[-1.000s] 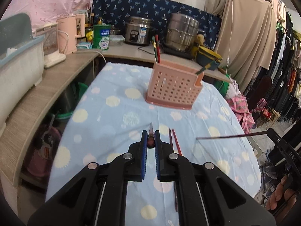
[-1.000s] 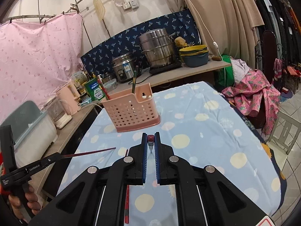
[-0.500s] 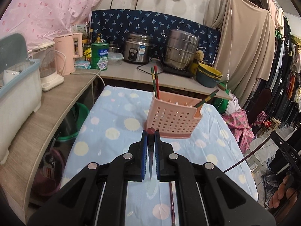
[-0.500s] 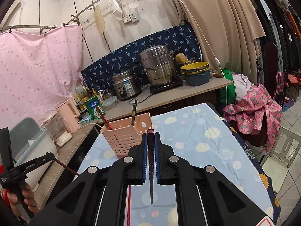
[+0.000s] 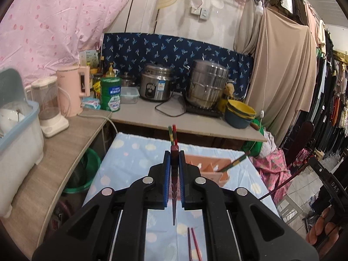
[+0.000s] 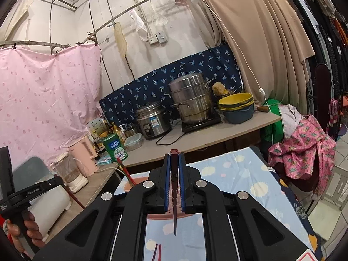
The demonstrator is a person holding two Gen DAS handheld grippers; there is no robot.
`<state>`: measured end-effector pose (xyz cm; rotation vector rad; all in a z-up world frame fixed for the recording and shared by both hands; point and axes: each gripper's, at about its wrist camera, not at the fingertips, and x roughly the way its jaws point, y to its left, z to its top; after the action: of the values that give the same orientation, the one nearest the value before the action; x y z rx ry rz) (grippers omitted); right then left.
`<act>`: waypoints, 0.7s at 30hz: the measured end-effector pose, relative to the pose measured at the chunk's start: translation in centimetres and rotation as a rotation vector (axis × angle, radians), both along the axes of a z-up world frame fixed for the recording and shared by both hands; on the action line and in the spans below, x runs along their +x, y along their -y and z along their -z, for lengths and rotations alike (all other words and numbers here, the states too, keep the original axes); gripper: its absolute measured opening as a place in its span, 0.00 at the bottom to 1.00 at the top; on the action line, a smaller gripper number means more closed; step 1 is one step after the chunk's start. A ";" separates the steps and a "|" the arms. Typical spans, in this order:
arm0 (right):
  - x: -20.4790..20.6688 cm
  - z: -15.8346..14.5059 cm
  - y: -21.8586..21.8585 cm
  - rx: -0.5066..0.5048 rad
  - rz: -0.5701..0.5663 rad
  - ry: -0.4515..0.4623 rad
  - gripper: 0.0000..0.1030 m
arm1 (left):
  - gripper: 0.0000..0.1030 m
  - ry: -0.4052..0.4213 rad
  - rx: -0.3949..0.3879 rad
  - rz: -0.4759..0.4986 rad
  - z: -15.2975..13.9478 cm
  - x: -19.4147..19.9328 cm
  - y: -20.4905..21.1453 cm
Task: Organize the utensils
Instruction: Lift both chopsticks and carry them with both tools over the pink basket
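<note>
Holding one chopstick in each gripper: left gripper (image 5: pixel 174 169) clamps a chopstick (image 5: pixel 174 195), right gripper (image 6: pixel 174 174) another (image 6: pixel 174 204), both tip-down so we can drop them into the basket (image 5: pixel 208 165). Two more chopsticks (image 5: pixel 192 244) lie on the bench (image 5: pixel 130 152).

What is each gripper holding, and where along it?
Left gripper clamps a dark red chopstick near its thick end, tip pointing down. Right gripper holds another chopstick the same way.

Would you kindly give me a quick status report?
Left gripper and right gripper each shut on a chopstick, tips down. Pink basket ahead. Nothing blocking.
</note>
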<state>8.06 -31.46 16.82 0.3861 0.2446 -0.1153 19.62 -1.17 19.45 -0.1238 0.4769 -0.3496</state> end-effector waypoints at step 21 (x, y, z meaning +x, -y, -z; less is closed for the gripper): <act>9.5 -5.6 2.3 -0.008 0.061 0.151 0.07 | 0.07 0.171 0.003 -0.037 -5.8 7.5 4.5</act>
<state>17.54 -33.76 22.39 0.3926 0.0834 -0.1466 27.12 -5.69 25.29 -0.0989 0.3057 -0.3198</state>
